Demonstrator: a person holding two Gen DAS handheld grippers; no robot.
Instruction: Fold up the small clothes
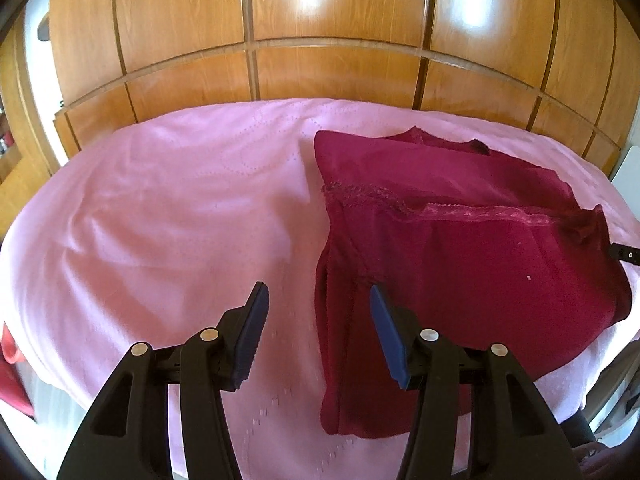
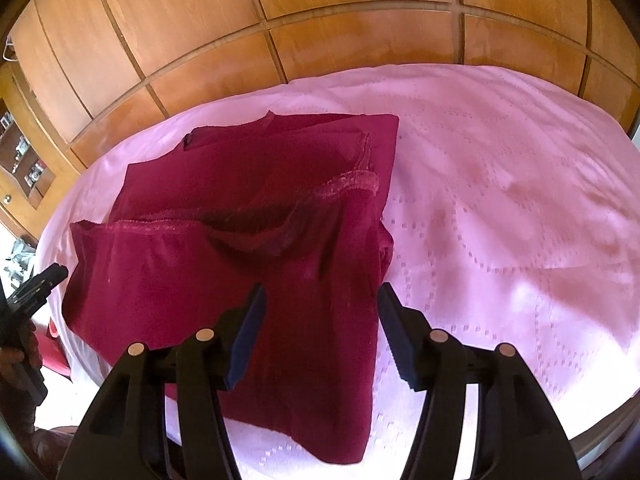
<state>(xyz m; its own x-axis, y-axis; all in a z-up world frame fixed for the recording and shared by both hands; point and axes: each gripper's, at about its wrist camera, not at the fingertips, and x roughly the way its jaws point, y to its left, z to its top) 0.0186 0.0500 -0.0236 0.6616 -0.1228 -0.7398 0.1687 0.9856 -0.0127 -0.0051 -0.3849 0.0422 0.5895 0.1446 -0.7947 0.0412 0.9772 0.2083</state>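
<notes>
A dark red garment [image 1: 460,248] with a lace-trimmed edge lies partly folded on a pink bedspread [image 1: 168,208]. In the left wrist view my left gripper [image 1: 316,300] is open and empty, hovering above the garment's left near edge. In the right wrist view the same garment [image 2: 224,248] lies left of centre, and my right gripper [image 2: 320,300] is open and empty above its near right part. The tip of the other gripper [image 1: 624,254] shows at the garment's right edge in the left view, and the other gripper [image 2: 36,284] at the left in the right view.
A wooden panelled wardrobe [image 1: 320,40] stands behind the bed. The pink bedspread [image 2: 500,200] spreads wide to the right of the garment. Shelves with small items [image 2: 20,160] are at the far left. Something red [image 1: 12,364] lies beside the bed's left edge.
</notes>
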